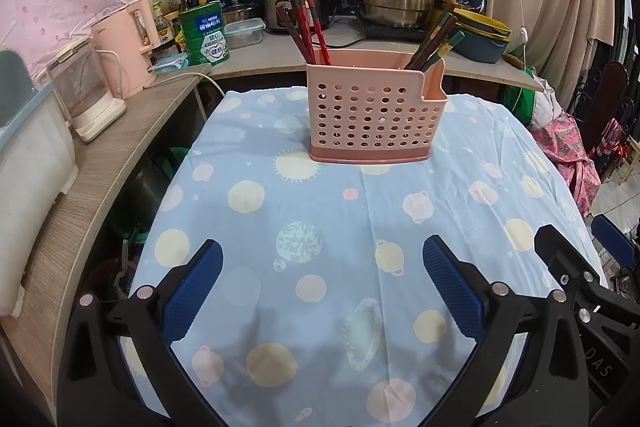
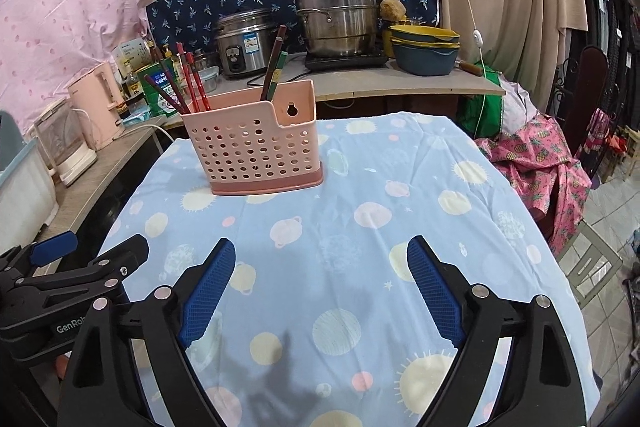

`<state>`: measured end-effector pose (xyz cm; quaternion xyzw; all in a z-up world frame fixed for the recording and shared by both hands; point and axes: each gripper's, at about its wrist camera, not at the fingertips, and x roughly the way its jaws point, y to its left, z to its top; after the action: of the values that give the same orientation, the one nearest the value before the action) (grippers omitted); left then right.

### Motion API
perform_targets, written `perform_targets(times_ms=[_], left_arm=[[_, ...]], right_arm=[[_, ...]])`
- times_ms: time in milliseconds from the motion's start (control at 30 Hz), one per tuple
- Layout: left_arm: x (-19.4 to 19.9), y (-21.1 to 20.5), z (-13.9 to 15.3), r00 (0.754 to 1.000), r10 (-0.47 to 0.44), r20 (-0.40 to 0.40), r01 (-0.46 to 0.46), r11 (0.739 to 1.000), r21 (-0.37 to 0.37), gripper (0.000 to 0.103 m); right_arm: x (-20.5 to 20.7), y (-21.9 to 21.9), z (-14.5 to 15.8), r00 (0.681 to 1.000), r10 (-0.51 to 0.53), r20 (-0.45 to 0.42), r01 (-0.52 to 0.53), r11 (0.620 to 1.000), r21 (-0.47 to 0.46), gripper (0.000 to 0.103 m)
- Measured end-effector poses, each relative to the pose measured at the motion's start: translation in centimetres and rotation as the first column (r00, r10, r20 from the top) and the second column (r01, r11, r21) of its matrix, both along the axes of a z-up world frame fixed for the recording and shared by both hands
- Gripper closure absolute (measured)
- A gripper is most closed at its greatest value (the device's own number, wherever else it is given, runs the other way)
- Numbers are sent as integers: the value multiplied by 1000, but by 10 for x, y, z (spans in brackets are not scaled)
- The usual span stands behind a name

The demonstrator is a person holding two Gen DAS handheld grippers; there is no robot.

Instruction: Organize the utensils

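We see that our left gripper [image 1: 322,259] has a matte black frame with triangular cut-outs and round silver pins at its joints. Its two fingers [image 1: 192,293] carry blue pads with a fine ribbed grain. Our right gripper [image 2: 320,259] is built the same way, black with blue textured pads [image 2: 434,293]. White lettering on the black bodies reads partly "GenRob" and, perhaps, "DAS"; the rest is cut off.
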<state>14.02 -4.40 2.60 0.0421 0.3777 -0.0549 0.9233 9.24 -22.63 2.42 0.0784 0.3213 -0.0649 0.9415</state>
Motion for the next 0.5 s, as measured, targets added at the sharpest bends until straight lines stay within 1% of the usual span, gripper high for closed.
perform_targets(times_ms=[100, 133, 167, 500], left_arm=[[1, 2, 1, 1000, 12, 1, -12, 1000, 8, 7], [2, 3, 1, 1000, 12, 1, -12, 1000, 6, 7], [3, 4, 1, 1000, 14, -1, -14, 1000, 4, 7], [9, 8, 3, 1000, 29, -3, -29, 1000, 5, 7]], right_arm=[[1, 0, 1, 1000, -1, -2, 1, 1000, 1, 15], [1, 0, 1, 1000, -2, -4, 2, 1000, 2, 7], [1, 0, 2, 1000, -3, -5, 3, 1000, 0, 6], [7, 5, 6, 1000, 3, -12, -3, 999, -33, 6]])
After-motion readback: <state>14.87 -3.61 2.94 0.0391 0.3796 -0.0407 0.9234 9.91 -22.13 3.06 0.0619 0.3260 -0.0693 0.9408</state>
